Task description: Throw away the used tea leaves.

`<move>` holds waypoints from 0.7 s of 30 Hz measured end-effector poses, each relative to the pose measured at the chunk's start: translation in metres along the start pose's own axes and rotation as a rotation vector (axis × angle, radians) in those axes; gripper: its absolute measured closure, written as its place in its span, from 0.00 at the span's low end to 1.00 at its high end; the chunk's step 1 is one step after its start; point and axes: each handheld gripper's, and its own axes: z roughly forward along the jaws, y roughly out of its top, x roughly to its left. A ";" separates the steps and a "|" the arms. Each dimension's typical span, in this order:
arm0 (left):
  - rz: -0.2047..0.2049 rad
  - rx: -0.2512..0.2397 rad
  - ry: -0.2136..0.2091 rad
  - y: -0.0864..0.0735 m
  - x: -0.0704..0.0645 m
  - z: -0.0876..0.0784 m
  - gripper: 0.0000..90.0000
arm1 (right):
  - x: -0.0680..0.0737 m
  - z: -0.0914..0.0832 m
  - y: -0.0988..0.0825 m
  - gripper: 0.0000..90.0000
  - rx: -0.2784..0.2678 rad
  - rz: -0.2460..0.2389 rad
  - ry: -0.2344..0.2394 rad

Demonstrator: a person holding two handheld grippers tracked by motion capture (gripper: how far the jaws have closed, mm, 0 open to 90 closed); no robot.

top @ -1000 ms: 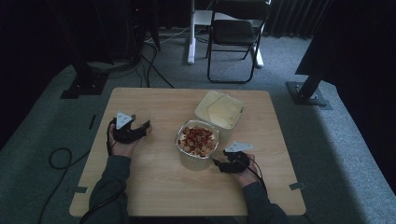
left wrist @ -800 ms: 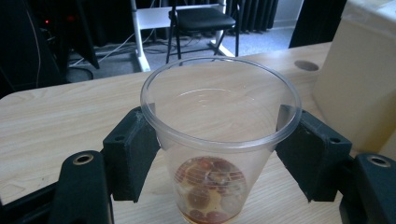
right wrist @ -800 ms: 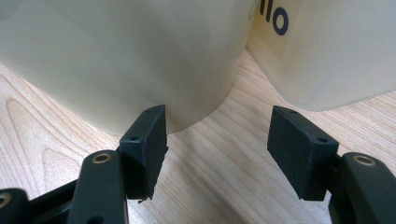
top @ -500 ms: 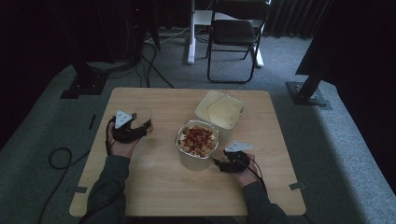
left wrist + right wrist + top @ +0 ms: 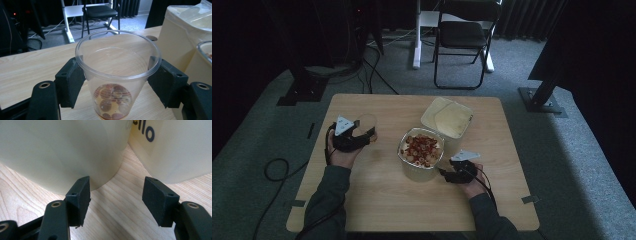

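High view: wooden tabletop with rounded corners on grey carpet. Left gripper at the tabletop's left part, held in the left hand, its fingers clamped on a clear plastic cup that stands upright. At centre, a round tub filled with red and pale pieces. Just behind it to the right, a square cream container with a clear lid. Right gripper low at the tub's right side, held in the right hand. A black folding chair stands on the floor beyond the tabletop.

Left gripper view: clear plastic cup between the two black fingers, both pads pressed on its wall below the rim; a few reddish round pieces and some liquid lie at its bottom. Cream container at right.

Right gripper view: fingers spread, nothing between them, having just been closing a little. The left pad sits just before the tub's pale wall; contact cannot be told. The cream container, with dark lettering, stands at right, bare tabletop between.
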 end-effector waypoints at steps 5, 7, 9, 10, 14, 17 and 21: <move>0.013 0.002 -0.003 0.005 -0.002 0.000 0.34 | 0.002 0.005 0.004 0.45 -0.003 0.002 0.005; 0.014 -0.001 -0.003 0.007 -0.003 0.000 0.34 | 0.004 0.007 0.006 0.45 -0.002 -0.002 0.003; 0.017 0.002 -0.001 0.009 -0.005 0.000 0.34 | 0.004 0.009 0.007 0.45 -0.005 -0.003 0.002; 0.018 0.002 -0.002 0.011 -0.005 0.000 0.34 | 0.005 0.010 0.007 0.45 -0.008 -0.002 0.005; 0.025 0.007 -0.001 0.018 -0.008 -0.001 0.34 | 0.005 0.012 0.008 0.45 -0.013 0.012 0.013; 0.034 0.004 -0.002 0.024 -0.009 -0.002 0.34 | 0.005 0.012 0.008 0.44 -0.012 0.006 0.015; 0.043 0.005 -0.002 0.031 -0.011 -0.003 0.34 | 0.005 0.011 0.007 0.43 -0.005 -0.005 0.015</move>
